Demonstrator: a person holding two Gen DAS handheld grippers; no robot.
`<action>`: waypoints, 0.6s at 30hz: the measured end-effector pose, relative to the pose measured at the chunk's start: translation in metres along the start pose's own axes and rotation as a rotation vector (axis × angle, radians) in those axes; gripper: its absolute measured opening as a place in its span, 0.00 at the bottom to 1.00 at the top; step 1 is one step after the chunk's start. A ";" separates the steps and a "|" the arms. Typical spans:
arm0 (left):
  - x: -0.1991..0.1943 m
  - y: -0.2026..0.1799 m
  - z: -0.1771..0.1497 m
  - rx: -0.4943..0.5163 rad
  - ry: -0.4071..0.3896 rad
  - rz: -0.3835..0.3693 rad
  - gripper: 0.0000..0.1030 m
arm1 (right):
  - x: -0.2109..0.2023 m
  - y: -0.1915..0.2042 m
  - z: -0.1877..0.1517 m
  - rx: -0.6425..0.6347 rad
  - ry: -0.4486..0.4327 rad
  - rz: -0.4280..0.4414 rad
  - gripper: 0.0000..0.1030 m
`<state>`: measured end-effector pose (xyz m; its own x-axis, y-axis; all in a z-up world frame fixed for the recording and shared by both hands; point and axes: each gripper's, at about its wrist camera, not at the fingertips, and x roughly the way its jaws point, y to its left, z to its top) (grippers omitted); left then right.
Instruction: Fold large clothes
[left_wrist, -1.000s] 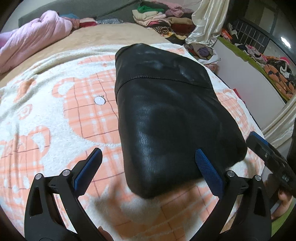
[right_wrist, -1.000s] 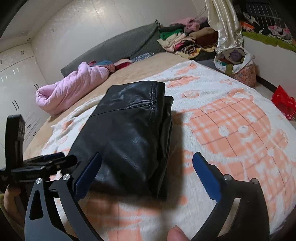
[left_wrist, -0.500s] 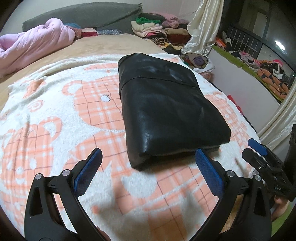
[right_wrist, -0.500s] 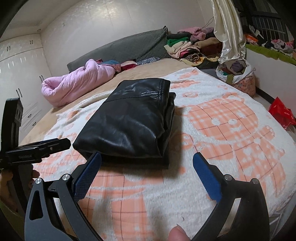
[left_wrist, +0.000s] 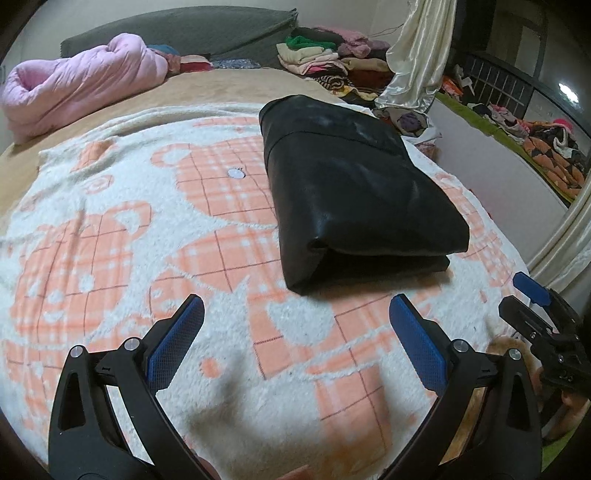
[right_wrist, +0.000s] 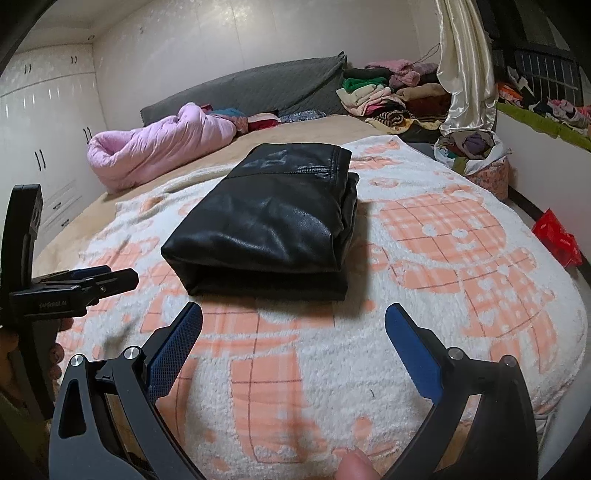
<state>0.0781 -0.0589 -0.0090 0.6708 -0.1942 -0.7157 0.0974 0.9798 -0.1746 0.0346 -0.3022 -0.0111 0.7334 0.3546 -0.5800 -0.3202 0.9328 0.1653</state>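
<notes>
Left wrist view first: your left gripper (left_wrist: 296, 323) sits at the bottom of the frame, jaws spread wide and holding nothing, blue pads hanging over the white-and-orange checked blanket (left_wrist: 110, 258). Just above and right of centre lies the black leather garment (left_wrist: 354, 195), folded into a thick rectangular bundle, flat on the blanket with its folded edge facing you. It's clear of your pads, apart from them. At the right edge of the frame your right gripper (left_wrist: 532, 295) pokes in, beside the bundle's lower right corner and not touching it. Upper left, there's a pink puffy quilt (left_wrist: 81, 81) rolled up against the grey headboard (left_wrist: 192, 29); upper middle, a pile of clothes (left_wrist: 325, 59) with a cream curtain (left_wrist: 417, 55) hanging beside it.

Right wrist view now: your right gripper (right_wrist: 293, 323) fills the bottom of the frame, fingers released and wide apart, nothing between them. The folded garment (right_wrist: 266, 221) rests in the centre of the frame, above the pads and apart from them, layers stacked and visible along its right side. Your left gripper (right_wrist: 110, 278) comes in from the left edge, pointing toward the bundle's lower left corner without touching it. White wardrobe doors (right_wrist: 44, 122) stand in the upper left.
</notes>
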 end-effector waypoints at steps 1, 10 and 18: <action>0.000 0.000 -0.002 -0.001 0.001 0.001 0.91 | 0.001 0.001 0.000 -0.002 0.008 -0.005 0.96; -0.002 0.002 -0.006 -0.004 0.006 0.026 0.91 | 0.003 0.001 -0.004 -0.001 0.026 -0.011 0.96; -0.005 0.005 -0.004 -0.008 -0.002 0.027 0.91 | 0.002 0.002 -0.003 -0.008 0.023 -0.013 0.96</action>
<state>0.0719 -0.0529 -0.0093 0.6748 -0.1675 -0.7187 0.0729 0.9843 -0.1609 0.0336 -0.3003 -0.0146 0.7236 0.3409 -0.6002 -0.3159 0.9367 0.1512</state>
